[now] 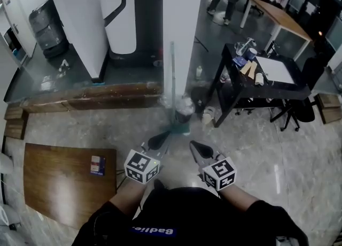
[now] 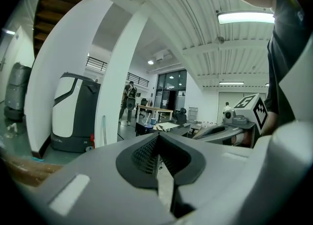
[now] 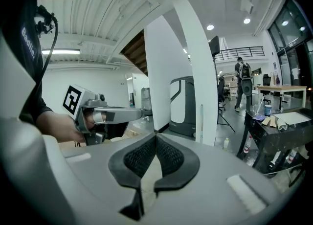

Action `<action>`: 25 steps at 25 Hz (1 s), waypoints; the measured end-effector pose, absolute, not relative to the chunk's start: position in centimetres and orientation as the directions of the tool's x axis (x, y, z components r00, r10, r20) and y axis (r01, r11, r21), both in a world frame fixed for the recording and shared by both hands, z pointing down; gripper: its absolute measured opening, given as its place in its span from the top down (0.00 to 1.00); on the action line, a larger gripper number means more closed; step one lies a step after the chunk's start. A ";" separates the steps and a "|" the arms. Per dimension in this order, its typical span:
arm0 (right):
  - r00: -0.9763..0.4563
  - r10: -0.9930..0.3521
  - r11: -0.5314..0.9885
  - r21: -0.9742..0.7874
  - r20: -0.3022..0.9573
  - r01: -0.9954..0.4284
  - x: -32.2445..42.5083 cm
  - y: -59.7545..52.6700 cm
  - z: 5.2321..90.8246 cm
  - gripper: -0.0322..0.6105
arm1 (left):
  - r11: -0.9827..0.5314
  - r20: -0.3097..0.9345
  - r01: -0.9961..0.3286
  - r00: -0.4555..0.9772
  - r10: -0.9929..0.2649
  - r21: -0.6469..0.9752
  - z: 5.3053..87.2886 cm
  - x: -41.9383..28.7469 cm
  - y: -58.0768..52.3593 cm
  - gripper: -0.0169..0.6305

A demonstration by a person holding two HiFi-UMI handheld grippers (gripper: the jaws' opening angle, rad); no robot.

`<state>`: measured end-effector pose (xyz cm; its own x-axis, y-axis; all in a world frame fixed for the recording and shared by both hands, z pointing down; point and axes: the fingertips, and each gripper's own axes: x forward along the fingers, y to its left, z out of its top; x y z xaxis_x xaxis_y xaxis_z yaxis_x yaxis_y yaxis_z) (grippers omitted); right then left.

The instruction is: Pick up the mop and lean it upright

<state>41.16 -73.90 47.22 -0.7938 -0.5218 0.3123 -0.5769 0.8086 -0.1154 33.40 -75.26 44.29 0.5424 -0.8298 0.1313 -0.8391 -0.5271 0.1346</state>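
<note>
The mop stands upright against the white pillar [image 1: 181,31]. Its pale handle [image 1: 172,74] runs up the pillar's face, and its head [image 1: 181,121] rests on the floor at the base. The handle also shows as a thin pole in the left gripper view [image 2: 103,131] and in the right gripper view [image 3: 201,123]. My left gripper [image 1: 158,140] hangs just short of the mop head, pads together and empty. My right gripper [image 1: 199,148] is beside it, likewise shut on nothing. Each gripper sees the other: the right gripper [image 2: 215,131] and the left gripper [image 3: 122,115].
A brown wooden board [image 1: 64,181] lies on the floor at the left. A raised wooden ledge [image 1: 85,98] runs behind the mop. A black table [image 1: 240,87] with clutter and an office chair [image 1: 299,108] stand to the right. A floor-cleaning machine [image 1: 128,15] is behind the pillar.
</note>
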 end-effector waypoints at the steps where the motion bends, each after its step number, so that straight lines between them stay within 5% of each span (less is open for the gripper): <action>1: -0.803 -0.514 0.816 -0.118 0.301 -0.566 41.8 -73.3 46.9 0.95 | -0.524 0.133 -0.842 0.538 -0.832 0.131 44.1 34.4 -74.3 0.94; 11: -0.853 -0.455 0.854 -0.145 0.256 -0.499 52.5 -67.5 47.0 0.95 | -0.428 0.154 -0.894 0.445 -0.882 0.130 43.3 44.7 -66.9 0.94; 25: -0.811 -0.558 0.807 -0.113 0.178 -0.580 56.9 -63.2 43.4 0.95 | -0.584 0.147 -0.810 0.585 -0.798 0.054 40.2 51.5 -61.6 0.94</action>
